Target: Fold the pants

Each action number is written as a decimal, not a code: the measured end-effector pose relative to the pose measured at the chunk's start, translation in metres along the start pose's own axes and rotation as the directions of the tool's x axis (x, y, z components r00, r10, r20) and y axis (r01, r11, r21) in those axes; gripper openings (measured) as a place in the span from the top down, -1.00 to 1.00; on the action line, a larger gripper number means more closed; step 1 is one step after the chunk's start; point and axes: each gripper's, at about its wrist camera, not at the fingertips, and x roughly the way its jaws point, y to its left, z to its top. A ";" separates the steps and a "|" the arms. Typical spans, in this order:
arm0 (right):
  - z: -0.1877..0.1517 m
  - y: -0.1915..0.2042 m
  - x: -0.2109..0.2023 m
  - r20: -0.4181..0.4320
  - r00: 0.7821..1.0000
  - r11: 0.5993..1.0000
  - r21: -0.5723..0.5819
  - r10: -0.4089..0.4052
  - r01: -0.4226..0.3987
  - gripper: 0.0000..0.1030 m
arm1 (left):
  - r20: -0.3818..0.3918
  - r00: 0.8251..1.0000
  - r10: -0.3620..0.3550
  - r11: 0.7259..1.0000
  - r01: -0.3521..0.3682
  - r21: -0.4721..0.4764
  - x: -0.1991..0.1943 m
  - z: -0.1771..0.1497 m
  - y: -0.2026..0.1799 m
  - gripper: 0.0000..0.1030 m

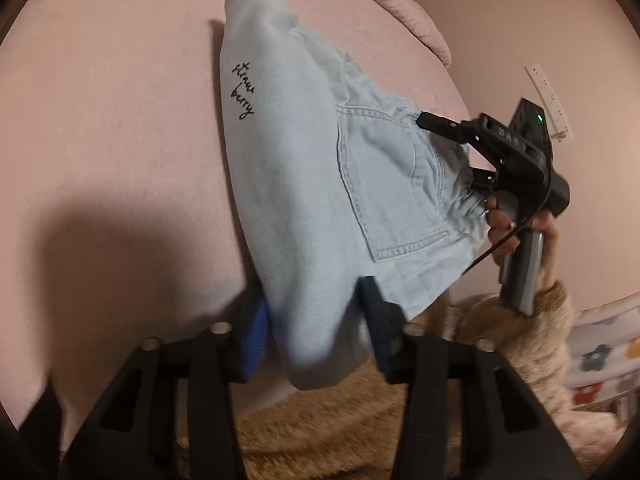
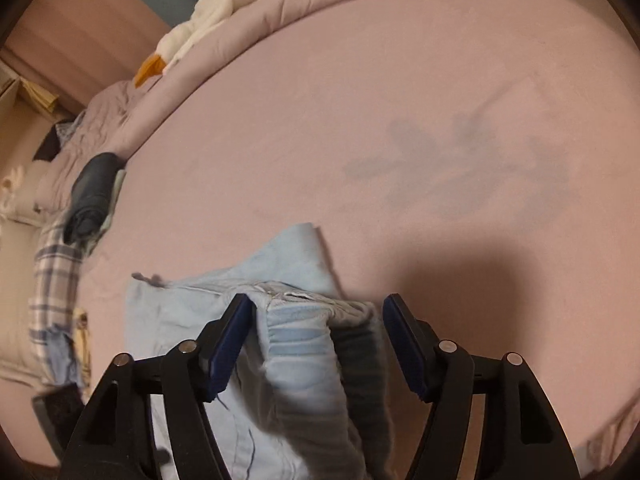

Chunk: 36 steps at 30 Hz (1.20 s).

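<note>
Pants point(image 1: 320, 184) folded, near edge of bed point(image 1: 120, 120). Left gripper point(image 1: 316, 332) narrow, pinching near fold to steady it. Right gripper point(image 2: 316, 344) wide around waistband, not pressing.

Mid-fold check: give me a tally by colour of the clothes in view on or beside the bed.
Light blue: 1, the pants
Dark: 1, a rolled garment
Plaid: 1, a plaid cloth
Total: 3
</note>
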 end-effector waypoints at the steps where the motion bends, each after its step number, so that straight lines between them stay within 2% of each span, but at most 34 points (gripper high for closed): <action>1: 0.000 -0.002 0.003 -0.001 1.000 1.000 0.012 0.010 -0.010 -0.25 | 0.011 1.000 0.011 1.000 -0.011 0.000 -0.002 -0.002 -0.001 0.44; 2: -0.001 -0.002 0.003 0.013 1.000 1.000 0.014 0.028 -0.028 -0.02 | 0.017 1.000 0.016 1.000 -0.016 -0.012 -0.005 -0.004 0.000 0.50; 4: -0.002 0.005 -0.007 0.043 0.999 1.000 0.006 0.015 -0.015 0.13 | 0.029 0.999 0.022 1.000 -0.022 -0.003 -0.015 -0.004 -0.004 0.65; 6: -0.005 0.011 -0.021 0.084 0.996 0.999 0.003 0.034 -0.034 0.28 | 0.045 0.999 0.029 0.999 -0.031 0.038 -0.026 -0.008 -0.011 0.66; 8: -0.002 0.016 -0.026 0.106 0.993 0.999 0.004 0.050 -0.051 0.31 | 0.062 0.997 0.055 0.995 -0.060 0.084 -0.036 -0.012 -0.017 0.66; 10: -0.004 0.025 -0.027 0.126 0.992 0.999 -0.035 0.023 -0.019 0.32 | 0.074 0.993 0.091 0.990 -0.098 0.098 -0.040 -0.014 -0.015 0.66; 13: -0.004 0.024 -0.013 0.106 0.994 0.999 -0.028 0.026 -0.024 0.32 | 0.049 0.992 0.116 0.991 -0.119 0.065 -0.030 -0.015 -0.005 0.64; 16: -0.004 0.013 0.006 0.074 0.997 1.000 -0.002 -0.004 0.004 0.32 | 0.039 0.990 0.138 0.988 -0.140 0.063 -0.024 -0.018 -0.004 0.61; 19: -0.005 0.009 0.004 0.078 0.997 1.000 0.013 0.009 -0.011 0.32 | 0.037 0.987 0.156 0.985 -0.158 0.069 -0.022 -0.014 -0.009 0.54; 22: -0.007 0.014 -0.009 0.085 0.996 1.000 -0.006 -0.021 0.021 0.20 | 0.041 0.980 0.192 0.977 -0.195 0.089 -0.024 -0.012 -0.015 0.46; 24: -0.013 0.021 -0.024 0.124 0.989 0.996 -0.041 -0.075 0.080 -0.05 | 0.048 0.978 0.201 0.974 -0.205 0.100 -0.022 -0.008 -0.020 0.42; 25: -0.015 0.024 -0.033 0.150 0.985 0.994 -0.052 -0.089 0.098 -0.12 | 0.057 0.975 0.215 0.970 -0.220 0.106 -0.025 -0.007 -0.023 0.30; 26: -0.018 0.024 -0.043 0.172 0.981 0.993 -0.061 -0.094 0.105 -0.32 | 0.066 0.972 0.225 0.967 -0.231 0.107 -0.025 -0.001 -0.023 0.21; 27: -0.021 0.024 -0.052 0.191 0.977 0.992 -0.069 -0.093 0.107 -0.50 | 0.095 0.965 0.243 0.961 -0.253 0.113 -0.030 0.001 -0.026 0.00; 28: -0.025 0.024 -0.061 0.207 0.974 0.991 -0.077 -0.095 0.113 -0.57 | 0.118 0.960 0.253 0.957 -0.266 0.116 -0.035 0.002 -0.027 -0.22; 30: -0.032 0.023 -0.072 0.226 0.969 0.987 -0.097 -0.101 0.126 -0.68 | 0.151 0.955 0.255 0.955 -0.273 0.113 -0.040 0.007 -0.026 -0.42; 34: -0.048 0.017 -0.074 0.205 0.976 0.988 -0.117 -0.080 0.105 -0.77 | 0.166 0.950 0.265 0.956 -0.281 0.084 -0.031 0.025 -0.023 -0.45; 36: -0.056 0.008 -0.064 0.164 0.986 0.995 -0.093 -0.028 0.044 -0.77 | 0.156 0.952 0.264 0.958 -0.278 0.074 -0.022 0.033 -0.018 -0.44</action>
